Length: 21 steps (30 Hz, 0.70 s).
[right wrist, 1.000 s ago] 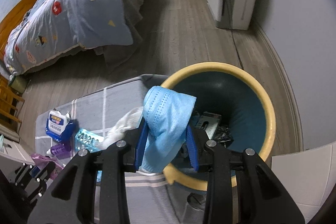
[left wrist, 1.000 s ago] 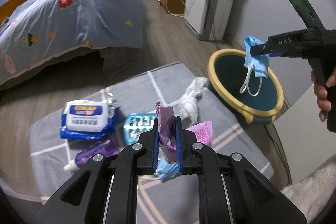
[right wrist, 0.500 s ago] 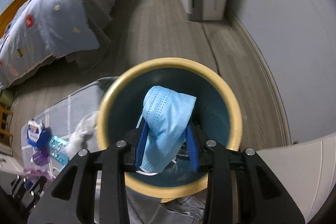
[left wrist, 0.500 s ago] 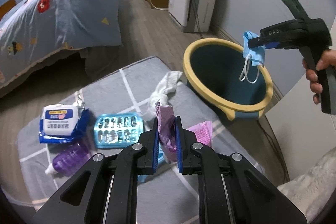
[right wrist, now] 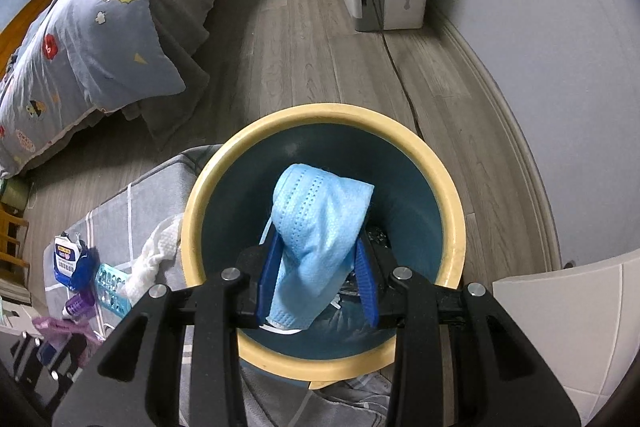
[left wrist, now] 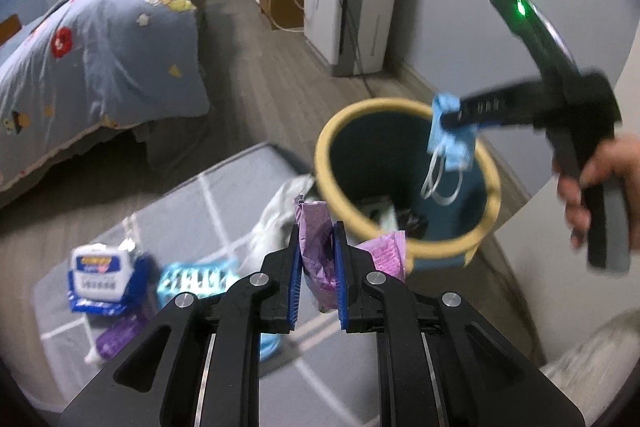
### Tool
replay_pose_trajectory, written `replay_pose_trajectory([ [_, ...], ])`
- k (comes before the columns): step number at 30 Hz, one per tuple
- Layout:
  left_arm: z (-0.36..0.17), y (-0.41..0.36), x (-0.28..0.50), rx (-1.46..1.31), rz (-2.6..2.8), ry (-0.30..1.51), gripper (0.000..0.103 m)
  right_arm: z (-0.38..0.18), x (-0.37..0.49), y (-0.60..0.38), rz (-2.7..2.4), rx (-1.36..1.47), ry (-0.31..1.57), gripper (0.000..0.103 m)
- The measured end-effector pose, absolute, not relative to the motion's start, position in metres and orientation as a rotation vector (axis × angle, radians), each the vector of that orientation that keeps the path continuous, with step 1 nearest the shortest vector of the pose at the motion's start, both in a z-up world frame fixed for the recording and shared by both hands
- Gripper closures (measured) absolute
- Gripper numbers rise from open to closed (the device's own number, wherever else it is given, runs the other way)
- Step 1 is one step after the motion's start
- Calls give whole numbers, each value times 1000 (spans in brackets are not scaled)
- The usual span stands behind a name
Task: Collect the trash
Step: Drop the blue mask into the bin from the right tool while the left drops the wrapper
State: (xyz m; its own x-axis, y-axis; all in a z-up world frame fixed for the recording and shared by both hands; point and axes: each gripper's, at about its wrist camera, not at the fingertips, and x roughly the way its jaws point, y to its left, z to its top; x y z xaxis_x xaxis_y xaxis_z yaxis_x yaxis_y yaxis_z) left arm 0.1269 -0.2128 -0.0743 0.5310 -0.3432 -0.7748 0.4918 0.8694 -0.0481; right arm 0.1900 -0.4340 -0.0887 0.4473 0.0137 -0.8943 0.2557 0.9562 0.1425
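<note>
Grey checked mat (left wrist: 224, 187) on wood floor (right wrist: 304, 39): wipes pack (left wrist: 100, 273), blister tray (left wrist: 196, 279), purple btl (left wrist: 116, 337), white cloth (left wrist: 276, 215).

Both tools were matte black plastic with blue pads lining the inner faces of the fingers and round silver screws on the finger arms. The right gripper (left wrist: 448, 117) bore pale lettering along its side and a green light glowing on its rear fin.
</note>
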Motion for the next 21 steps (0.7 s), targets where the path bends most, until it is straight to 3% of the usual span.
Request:
replay_pose_trajectory([
  [14,-108,-293,174,244,-523,926,87,-106,188,-469,-235,326,1121,69],
  [21,-115,-306,174,305,-534,897,62,-112,188,-474,-253,335,1140,66],
])
